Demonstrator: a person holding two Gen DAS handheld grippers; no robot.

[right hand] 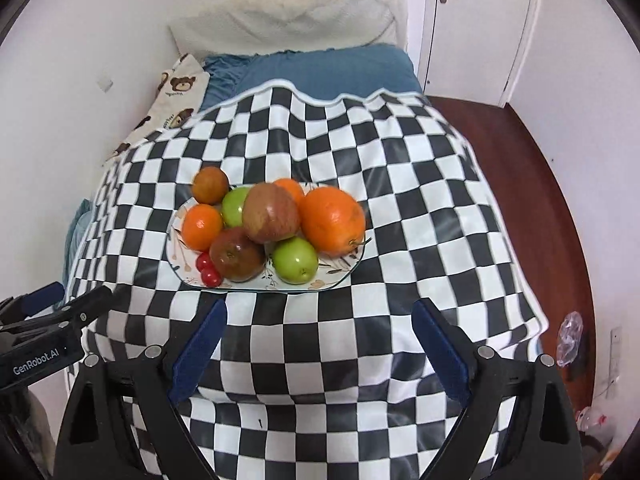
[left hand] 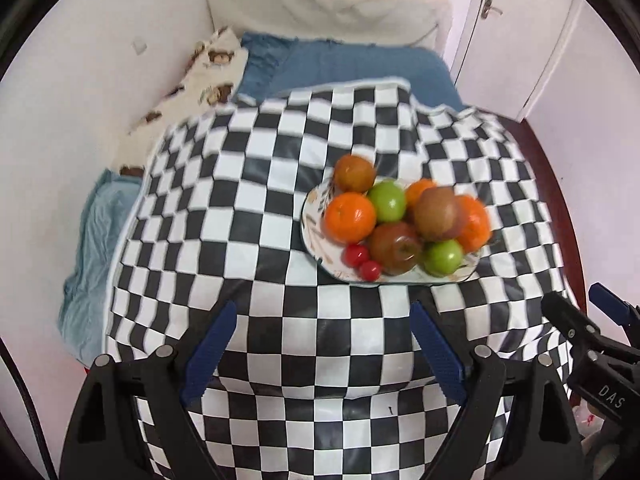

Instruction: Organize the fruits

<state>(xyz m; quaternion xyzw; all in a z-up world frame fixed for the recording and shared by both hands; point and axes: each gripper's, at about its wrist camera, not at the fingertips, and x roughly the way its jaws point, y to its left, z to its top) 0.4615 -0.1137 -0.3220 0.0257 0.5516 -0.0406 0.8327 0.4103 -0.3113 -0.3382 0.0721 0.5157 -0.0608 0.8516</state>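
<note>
Both hand-held grippers, left [left hand: 322, 344] and right [right hand: 318, 344], hung apart and empty near the plate [right hand: 344, 270] of piled fruits on the checkered cloth [right hand: 400, 184]; judged best to take the topmost apple [right hand: 271, 213] first, squarely, to avoid rolling.

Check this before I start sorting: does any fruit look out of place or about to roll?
One does. A brownish-red fruit sits at the plate's far-left edge, apparently off it on the checkered cloth. Another reddish-brown fruit is perched atop the pile and might roll.
</note>
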